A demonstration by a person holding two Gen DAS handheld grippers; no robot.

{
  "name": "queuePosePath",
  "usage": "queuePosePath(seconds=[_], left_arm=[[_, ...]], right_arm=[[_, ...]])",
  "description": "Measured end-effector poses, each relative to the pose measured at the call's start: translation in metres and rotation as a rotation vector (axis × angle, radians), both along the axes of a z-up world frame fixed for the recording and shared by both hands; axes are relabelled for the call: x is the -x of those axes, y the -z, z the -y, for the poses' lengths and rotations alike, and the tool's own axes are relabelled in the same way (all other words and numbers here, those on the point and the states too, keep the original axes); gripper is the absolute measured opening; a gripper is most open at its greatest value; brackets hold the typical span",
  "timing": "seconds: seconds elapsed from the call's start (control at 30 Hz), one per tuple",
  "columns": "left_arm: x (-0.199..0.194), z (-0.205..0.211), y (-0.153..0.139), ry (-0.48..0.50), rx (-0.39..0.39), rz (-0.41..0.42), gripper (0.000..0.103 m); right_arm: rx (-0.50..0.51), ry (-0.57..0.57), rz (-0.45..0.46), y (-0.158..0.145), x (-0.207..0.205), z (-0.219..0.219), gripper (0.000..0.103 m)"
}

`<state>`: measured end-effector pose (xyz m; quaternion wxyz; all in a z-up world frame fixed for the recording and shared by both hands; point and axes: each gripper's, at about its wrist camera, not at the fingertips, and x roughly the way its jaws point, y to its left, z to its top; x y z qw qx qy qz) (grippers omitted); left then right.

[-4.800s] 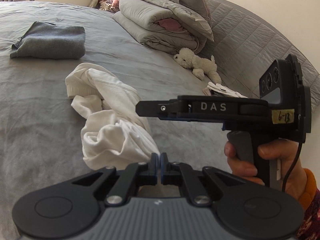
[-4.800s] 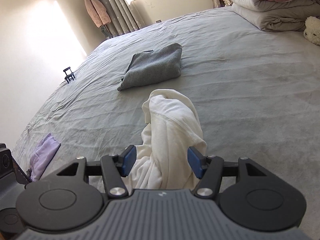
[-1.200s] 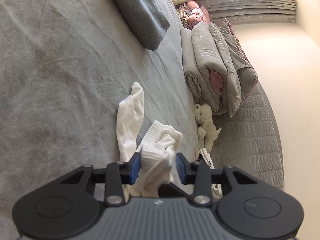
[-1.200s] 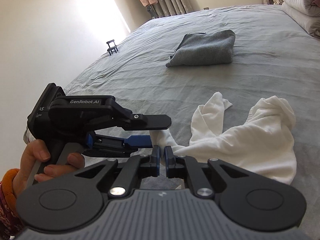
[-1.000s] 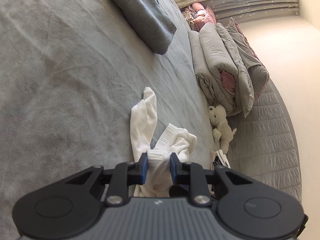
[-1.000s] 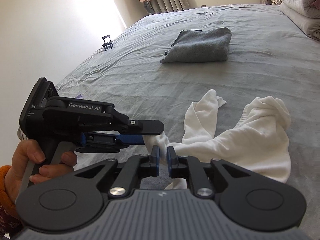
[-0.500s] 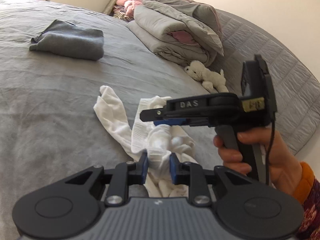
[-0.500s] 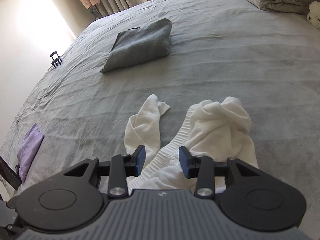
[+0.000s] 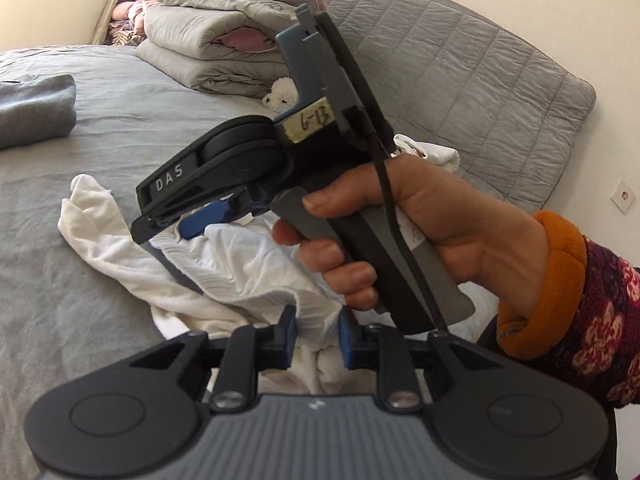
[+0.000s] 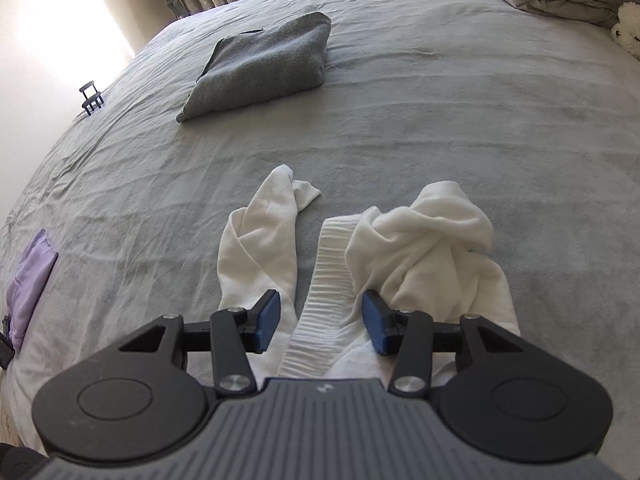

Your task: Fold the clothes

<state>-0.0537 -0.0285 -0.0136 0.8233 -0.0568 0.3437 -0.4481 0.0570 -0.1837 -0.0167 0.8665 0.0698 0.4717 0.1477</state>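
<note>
A crumpled white garment (image 10: 424, 240) lies on the grey bed (image 10: 440, 100), one sleeve stretched out to the left. My left gripper (image 9: 317, 338) is shut on a bunched fold of this white garment (image 9: 240, 264) at its near edge. My right gripper (image 10: 322, 322) is open, tilted down over the garment. The ribbed hem (image 10: 324, 280) runs between its blue pads (image 10: 267, 316) without being pinched. In the left wrist view a hand holds the right gripper (image 9: 164, 228) just ahead of my left one, its tips over the cloth.
A folded grey garment (image 10: 260, 64) lies farther back on the bed. Folded duvets (image 9: 216, 60) and a white plush toy (image 9: 280, 96) sit by the quilted headboard (image 9: 460, 92). A lilac cloth (image 10: 28, 284) lies at the left bed edge.
The left gripper rolled from sideways to level, still gripping the white cloth. The right gripper went from nearly shut to open and swung down over the ribbed hem.
</note>
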Motion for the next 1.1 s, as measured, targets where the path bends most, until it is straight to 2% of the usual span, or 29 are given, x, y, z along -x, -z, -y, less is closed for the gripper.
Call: queuePosePath(seconds=[0.03, 0.07, 0.13, 0.17, 0.3, 0.33, 0.4, 0.43, 0.47, 0.5, 0.57, 0.67, 0.73, 0.77, 0.8, 0.83, 0.93, 1.1], left_arm=[[-0.001, -0.002, 0.000, -0.003, 0.002, -0.004, 0.022], [-0.002, -0.003, 0.000, -0.008, 0.005, -0.009, 0.022], [-0.004, -0.007, 0.000, -0.022, 0.011, -0.018, 0.022], [-0.004, -0.009, -0.001, -0.031, 0.012, -0.025, 0.022], [0.000, -0.013, -0.002, -0.051, 0.014, -0.035, 0.022], [0.001, -0.013, -0.002, -0.051, 0.013, -0.032, 0.022], [0.004, -0.009, -0.001, -0.040, 0.005, -0.022, 0.022], [0.005, -0.008, 0.000, -0.032, 0.001, -0.015, 0.022], [0.007, -0.006, 0.000, -0.025, -0.001, -0.010, 0.022], [0.007, -0.005, 0.001, -0.018, -0.002, -0.007, 0.022], [0.008, -0.002, 0.001, -0.010, -0.008, -0.003, 0.022], [0.007, -0.002, 0.002, -0.012, -0.017, -0.006, 0.022], [0.006, -0.003, 0.003, -0.018, -0.024, -0.012, 0.022], [0.005, -0.003, 0.004, -0.024, -0.031, -0.015, 0.022], [0.005, -0.004, 0.004, -0.029, -0.036, -0.019, 0.022], [0.005, -0.005, 0.004, -0.033, -0.038, -0.023, 0.022], [0.005, -0.006, 0.002, -0.050, -0.047, -0.025, 0.022], [0.006, -0.021, -0.003, -0.116, -0.048, -0.034, 0.022]], right_arm=[[0.040, -0.017, 0.004, 0.000, 0.001, -0.002, 0.030], [0.077, -0.031, 0.007, 0.001, 0.002, -0.004, 0.026], [0.107, -0.024, 0.006, 0.001, 0.001, 0.000, 0.004], [0.120, -0.020, 0.005, 0.002, 0.001, 0.002, 0.000], [0.062, 0.023, -0.009, -0.005, 0.001, 0.010, 0.002], [0.049, 0.031, -0.009, -0.008, 0.002, 0.010, 0.013], [0.051, 0.015, -0.005, -0.012, 0.004, 0.001, 0.020], [0.059, -0.001, -0.001, -0.013, 0.005, -0.004, 0.038], [0.073, -0.024, 0.004, -0.012, 0.007, -0.010, 0.048], [0.103, -0.047, 0.009, -0.011, 0.009, -0.016, 0.052], [0.179, -0.090, 0.016, -0.007, 0.012, -0.026, 0.052], [0.269, -0.141, 0.024, 0.002, 0.014, -0.030, 0.044], [0.306, -0.141, 0.031, 0.003, 0.014, -0.028, 0.024], [0.319, -0.132, 0.033, 0.003, 0.014, -0.025, 0.021], [0.306, -0.113, 0.028, 0.002, 0.012, -0.020, 0.014], [0.292, -0.094, 0.024, 0.001, 0.011, -0.014, 0.002], [0.179, -0.033, 0.017, -0.004, 0.007, 0.006, 0.002], [0.042, -0.005, 0.105, -0.024, 0.010, 0.012, 0.002]])
